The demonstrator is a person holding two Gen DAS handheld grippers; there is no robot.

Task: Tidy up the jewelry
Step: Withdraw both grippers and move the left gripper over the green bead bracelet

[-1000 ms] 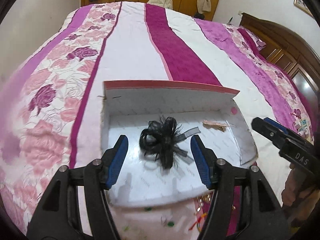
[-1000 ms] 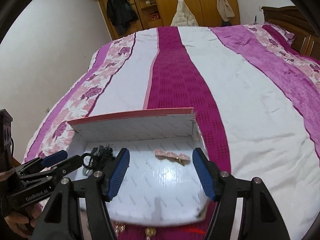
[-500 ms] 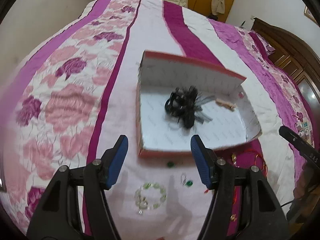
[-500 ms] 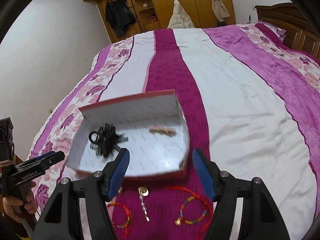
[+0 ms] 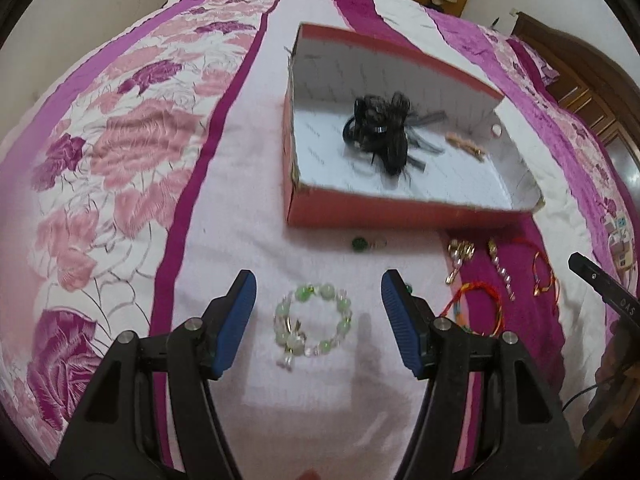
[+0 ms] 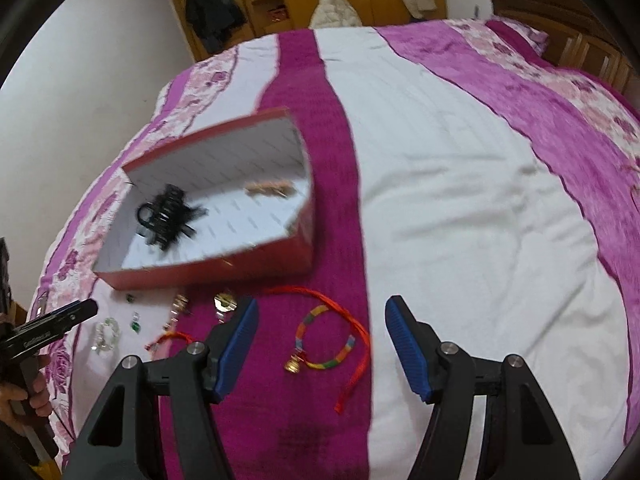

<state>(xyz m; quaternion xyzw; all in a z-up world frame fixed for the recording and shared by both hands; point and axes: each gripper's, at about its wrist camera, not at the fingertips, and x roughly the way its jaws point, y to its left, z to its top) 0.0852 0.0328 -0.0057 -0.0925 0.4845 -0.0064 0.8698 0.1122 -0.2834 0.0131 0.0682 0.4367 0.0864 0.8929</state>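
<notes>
Left wrist view: the left gripper (image 5: 318,304) occupied the lower centre of the frame, its blue-padded jaws standing apart with nothing clamped. Between the fingertips, lying flat on the bedspread (image 5: 132,168), was a green-and-clear beaded bracelet (image 5: 313,319), touched by neither pad. Above it, in the upper centre, sat a red box (image 5: 400,210) with a white interior, holding a black hair tie (image 5: 382,134) near its middle and a pink hair clip (image 5: 466,145) toward its right wall. Just below the box's near wall lay a small green bead (image 5: 357,244). To the right, on the dark magenta stripe, were a gold clip (image 5: 460,254), a pearl hairpin (image 5: 502,270), a multicoloured cord bracelet (image 5: 478,304) and a red string bracelet (image 5: 544,276). The tip of the right gripper (image 5: 600,284) entered at the right edge.

Right wrist view: the right gripper (image 6: 320,342) filled the lower centre, jaws likewise apart and empty. Between its fingertips lay a rainbow cord bracelet (image 6: 324,340) with a gold charm and trailing red string, resting on the magenta stripe. The red box (image 6: 208,270) stood at the centre left, blurred. The left gripper (image 6: 56,324), held by a hand (image 6: 24,400), showed at the left edge, near the beaded bracelet (image 6: 107,334).
</notes>
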